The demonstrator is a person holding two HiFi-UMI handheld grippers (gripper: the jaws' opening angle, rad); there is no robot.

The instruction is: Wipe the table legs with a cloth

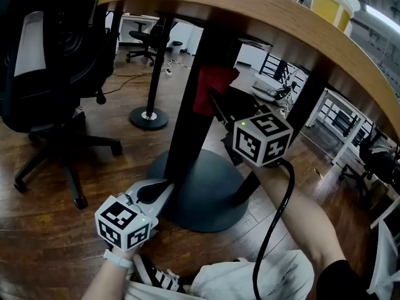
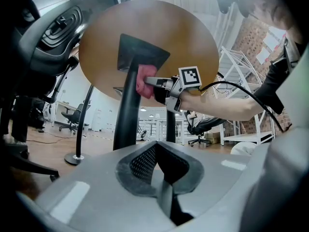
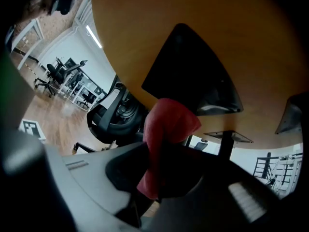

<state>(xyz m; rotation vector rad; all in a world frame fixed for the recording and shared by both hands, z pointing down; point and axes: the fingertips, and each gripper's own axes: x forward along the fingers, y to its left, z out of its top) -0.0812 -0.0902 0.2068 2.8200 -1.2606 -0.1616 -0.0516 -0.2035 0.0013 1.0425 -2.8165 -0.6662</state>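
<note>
At the left, low over the wooden floor (image 1: 50, 230), the left gripper (image 1: 159, 191) has its jaws together on nothing, its tip just beside the round base (image 1: 209, 195) of the black table leg (image 1: 190, 117). To the right, the right gripper (image 1: 217, 102) is clamped on the red cloth (image 1: 212, 86), which lies pressed against the upper part of that leg, close beneath the wooden tabletop (image 1: 250, 11).

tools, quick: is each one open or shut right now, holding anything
left tool: shut, nothing between its jaws.
right tool: shut on the red cloth, held against the table leg.
</note>
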